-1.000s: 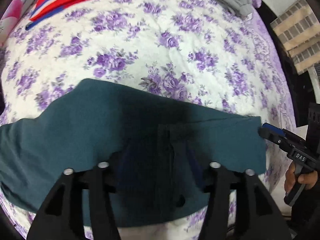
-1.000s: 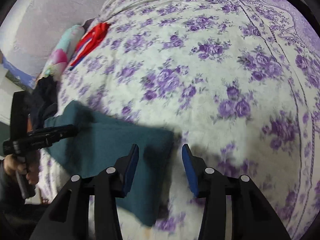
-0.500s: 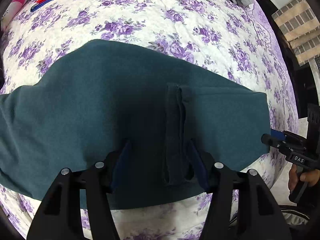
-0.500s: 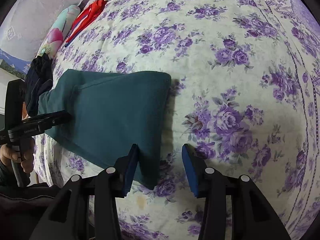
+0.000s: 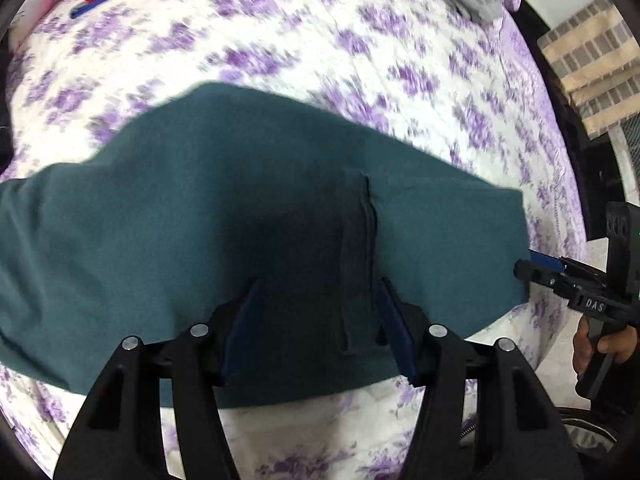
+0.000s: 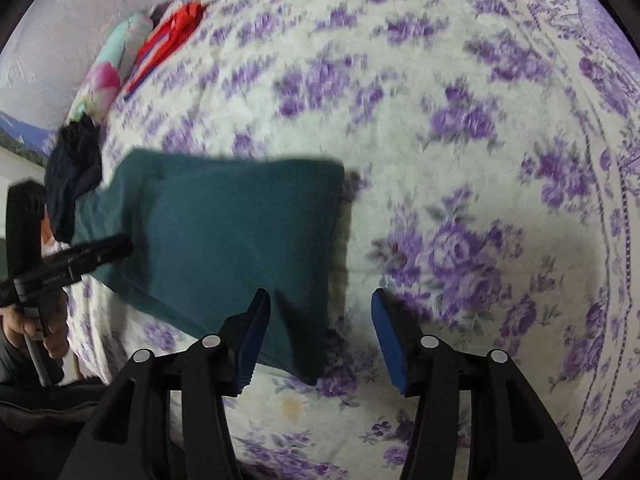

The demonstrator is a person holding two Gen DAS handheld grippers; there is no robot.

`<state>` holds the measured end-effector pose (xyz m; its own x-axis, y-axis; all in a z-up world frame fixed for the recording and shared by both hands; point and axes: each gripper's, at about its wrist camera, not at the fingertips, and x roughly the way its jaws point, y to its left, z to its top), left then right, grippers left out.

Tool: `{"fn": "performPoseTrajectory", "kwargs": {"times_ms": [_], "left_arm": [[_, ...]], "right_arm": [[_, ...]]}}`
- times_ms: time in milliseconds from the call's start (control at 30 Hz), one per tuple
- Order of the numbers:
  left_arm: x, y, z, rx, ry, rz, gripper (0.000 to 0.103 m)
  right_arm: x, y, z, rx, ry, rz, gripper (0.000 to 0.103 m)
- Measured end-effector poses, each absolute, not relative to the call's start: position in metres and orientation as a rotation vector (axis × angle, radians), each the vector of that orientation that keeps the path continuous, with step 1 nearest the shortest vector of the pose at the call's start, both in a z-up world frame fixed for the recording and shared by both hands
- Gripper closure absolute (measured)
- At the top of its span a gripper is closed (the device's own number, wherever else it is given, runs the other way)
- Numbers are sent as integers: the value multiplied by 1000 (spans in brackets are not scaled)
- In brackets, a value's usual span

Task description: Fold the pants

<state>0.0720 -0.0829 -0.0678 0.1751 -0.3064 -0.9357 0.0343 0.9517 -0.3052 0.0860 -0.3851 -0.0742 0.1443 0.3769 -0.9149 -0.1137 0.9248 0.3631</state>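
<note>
Beneath both opening jaws, teal pants point(image 5: 200, 208) lie flat, ungripped

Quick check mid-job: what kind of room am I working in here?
Most likely a bedroom: the teal pants lie on a bed's purple-flowered quilt, with a pastel pillow and red garment at its far edge.

Teal pants point(image 5: 200, 232) on floral bedspread point(image 5: 280, 40)

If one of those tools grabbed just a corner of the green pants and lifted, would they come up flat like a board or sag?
Probably sag. The green pants lie limp, following the flowered bedspread, with soft folded layers, so they look floppy. A corner lies between the right tool as it opens; lifting only there would likely undo the fold. They look light and unlikely to slide.
</note>
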Motion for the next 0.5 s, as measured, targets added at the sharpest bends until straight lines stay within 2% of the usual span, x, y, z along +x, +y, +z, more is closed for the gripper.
{"fn": "performPoseTrajectory", "kwargs": {"times_ms": [33,100,267,500], "left_arm": [[71,-72,-61,-246,1349,-230,36],[68,-50,-51,-271,1308,-189,32],[53,30,-43,-408,1261,-33,32],[14,116,-48,-491,1250,148,31]], "right_arm": [[88,-387,-70,240,1368,355,42],[94,-393,-59,266,1316,318,34],[103,-402,-54,349,1277,229,24],[102,-389,-59,356,1288,206,21]]}}
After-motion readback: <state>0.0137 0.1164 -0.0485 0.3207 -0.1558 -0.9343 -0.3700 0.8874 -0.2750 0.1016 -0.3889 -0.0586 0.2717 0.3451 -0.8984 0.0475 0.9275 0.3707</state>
